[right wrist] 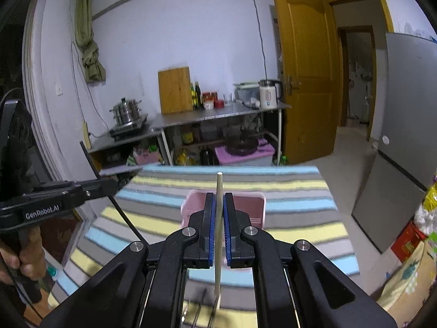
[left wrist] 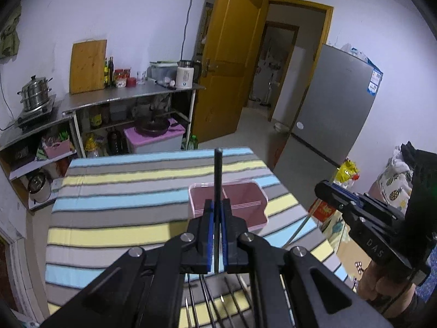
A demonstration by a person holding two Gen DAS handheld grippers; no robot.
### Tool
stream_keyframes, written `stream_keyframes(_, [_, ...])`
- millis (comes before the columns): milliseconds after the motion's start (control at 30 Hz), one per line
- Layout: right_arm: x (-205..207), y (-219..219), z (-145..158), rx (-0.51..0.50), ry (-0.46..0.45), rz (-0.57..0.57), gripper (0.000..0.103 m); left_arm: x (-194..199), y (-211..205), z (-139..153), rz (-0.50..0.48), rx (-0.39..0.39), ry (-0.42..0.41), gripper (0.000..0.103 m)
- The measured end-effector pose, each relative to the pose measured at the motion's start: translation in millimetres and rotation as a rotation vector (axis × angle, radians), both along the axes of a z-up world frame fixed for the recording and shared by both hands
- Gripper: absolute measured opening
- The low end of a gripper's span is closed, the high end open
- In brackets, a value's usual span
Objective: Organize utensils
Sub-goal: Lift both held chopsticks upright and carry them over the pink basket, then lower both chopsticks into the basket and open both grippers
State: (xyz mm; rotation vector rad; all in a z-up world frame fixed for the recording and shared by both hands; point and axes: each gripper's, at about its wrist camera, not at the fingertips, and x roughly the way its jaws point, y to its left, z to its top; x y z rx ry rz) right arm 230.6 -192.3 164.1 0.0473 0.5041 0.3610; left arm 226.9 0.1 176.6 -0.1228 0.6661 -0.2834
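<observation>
My left gripper [left wrist: 217,207] clamps a dark chopstick [left wrist: 218,175].
Its tip rises past my fingertips, the pink bin [left wrist: 255,213] lying just beyond them on the striped cloth [left wrist: 114,213].

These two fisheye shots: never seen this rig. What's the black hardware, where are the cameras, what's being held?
No robot here: a person holds a two-finger gripper in each hand, with a camera on each looking forward along its fingers.

The left wrist view shows the left gripper shut on a dark chopstick; the right gripper appears at that picture's right edge.

The right wrist view shows the right gripper shut on a pale wooden chopstick, with the left gripper at the left edge.

Ahead of both, a pink bin stands on the striped tablecloth. More dark chopsticks lie below the left gripper.
</observation>
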Motion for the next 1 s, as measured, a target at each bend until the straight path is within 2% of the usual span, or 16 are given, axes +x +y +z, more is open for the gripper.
stream_keyframes(333, [56,18,11,0.059,-0.035,-0.004,0.005,56,-1,6,0.027,-0.014,-0.013,0.005])
stream_keyframes(500, [73,26,1,0.051,-0.029,-0.006,0.005,70,4,10,0.023,-0.051,-0.004,0.005])
stream_keyframes(633, [82,25,-12,0.061,-0.001,-0.006,0.005,75,2,10,0.02,-0.046,-0.017,0.005])
stream_keyframes(1000, [90,30,-65,0.036,0.104,0.005,0.005,85,-11,-49,0.004,-0.022,0.102,0.005])
